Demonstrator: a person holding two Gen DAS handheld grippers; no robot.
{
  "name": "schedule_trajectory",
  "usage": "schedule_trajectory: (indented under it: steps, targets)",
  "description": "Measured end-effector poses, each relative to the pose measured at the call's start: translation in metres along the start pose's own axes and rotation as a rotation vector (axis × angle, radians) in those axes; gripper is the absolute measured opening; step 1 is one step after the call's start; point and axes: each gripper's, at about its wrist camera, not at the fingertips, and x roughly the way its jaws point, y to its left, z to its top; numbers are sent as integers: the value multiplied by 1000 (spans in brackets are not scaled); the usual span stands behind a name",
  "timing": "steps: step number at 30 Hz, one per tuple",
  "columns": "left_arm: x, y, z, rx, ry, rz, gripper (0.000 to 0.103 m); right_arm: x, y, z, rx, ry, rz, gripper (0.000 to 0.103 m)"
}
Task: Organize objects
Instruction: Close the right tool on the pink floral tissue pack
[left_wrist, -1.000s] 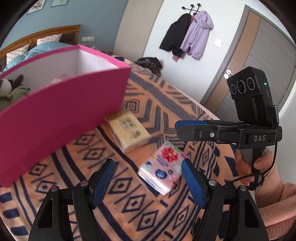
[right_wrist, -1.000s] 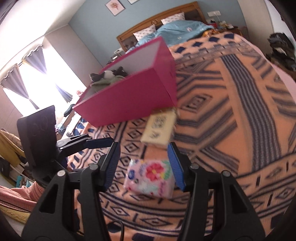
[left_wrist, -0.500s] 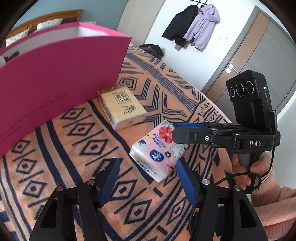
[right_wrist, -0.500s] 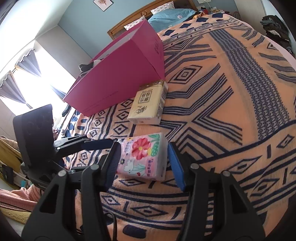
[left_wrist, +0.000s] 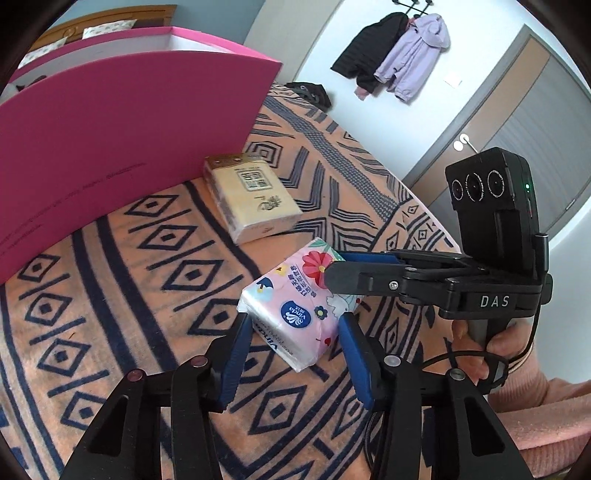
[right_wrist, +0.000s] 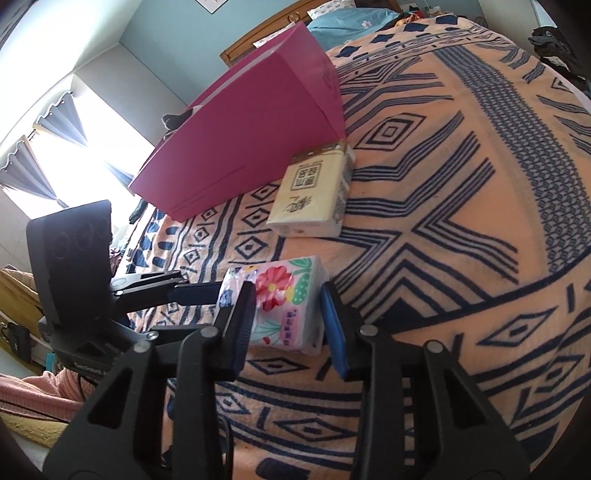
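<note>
A pink flowered tissue pack (left_wrist: 295, 314) lies on the orange patterned blanket (left_wrist: 110, 295). My left gripper (left_wrist: 295, 332) is open with its blue fingers either side of the pack's near end. My right gripper (right_wrist: 288, 310) is open and straddles the same pack (right_wrist: 284, 299) from the other side; its finger shows in the left wrist view (left_wrist: 369, 275) over the pack. A yellow tissue pack (left_wrist: 251, 195) lies beyond, beside a big pink box (left_wrist: 129, 118). The same yellow pack (right_wrist: 314, 195) and box (right_wrist: 258, 129) show in the right wrist view.
The pink box (right_wrist: 258, 129) is open at the top with soft things inside. A headboard and pillows (left_wrist: 103, 33) lie behind it. Coats (left_wrist: 399, 55) hang on the wall by a door (left_wrist: 517, 129). Dark clothes (left_wrist: 310, 92) lie at the bed's far edge.
Both grippers have come down and closer onto the pink flowered pack; it now sits between each pair of fingers. The packs and box have not moved.
</note>
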Motion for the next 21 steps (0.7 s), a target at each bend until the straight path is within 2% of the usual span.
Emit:
schedule_trajectory:
  steps: [10,21]
  targets:
    - [-4,10,-4,-43,-4,20,48,14,7,0,-22,24,7,39]
    - [-12,6,-1,-29,-37,47,44,14,19,-1,-68,13,-16,39]
